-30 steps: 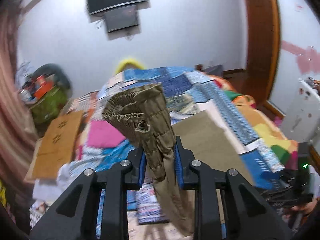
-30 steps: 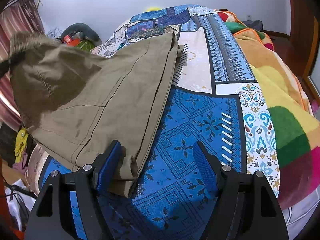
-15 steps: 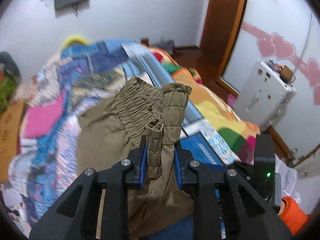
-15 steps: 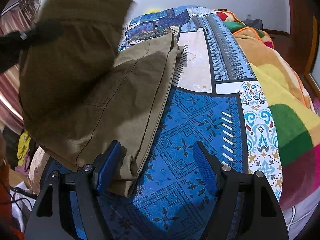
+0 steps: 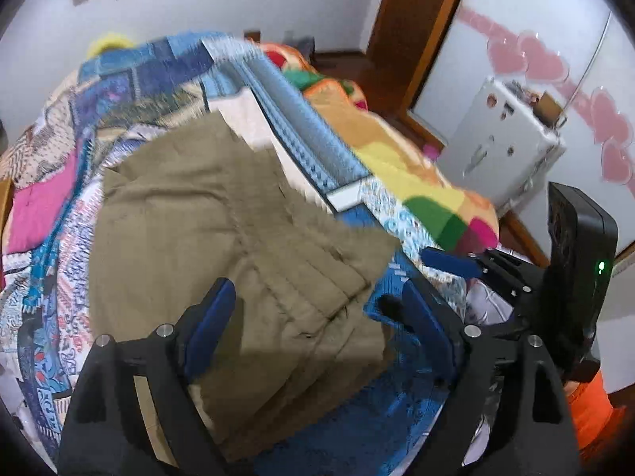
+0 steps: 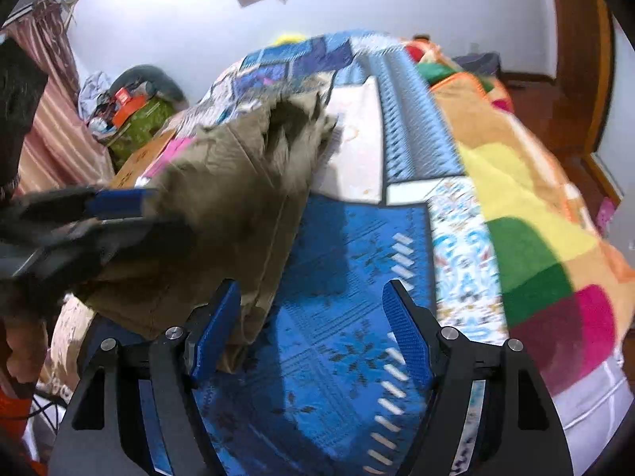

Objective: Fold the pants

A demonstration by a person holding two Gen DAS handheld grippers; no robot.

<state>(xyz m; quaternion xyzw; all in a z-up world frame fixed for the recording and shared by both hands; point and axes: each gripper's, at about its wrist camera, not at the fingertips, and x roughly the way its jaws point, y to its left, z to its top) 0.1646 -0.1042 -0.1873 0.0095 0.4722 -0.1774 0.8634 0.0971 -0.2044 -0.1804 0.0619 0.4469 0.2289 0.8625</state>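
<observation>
Olive-brown pants lie folded over on the patchwork bedspread; the elastic waistband lies near the front right of the pile. My left gripper is open and empty just above the near edge of the pants. In the right wrist view the pants lie left of centre with the waistband opening facing up. My right gripper is open and empty over the blue blanket; its left finger is beside the pants' near corner. The left gripper shows blurred at the left.
A white cabinet stands right of the bed by a wooden door frame. Bags and clutter lie left of the bed near a striped curtain. The right gripper's body is at the bed's right edge.
My left gripper carried the waistband over and down onto the legs, then opened and let go. The pants now lie folded. The right gripper stayed open, shifting slightly.
</observation>
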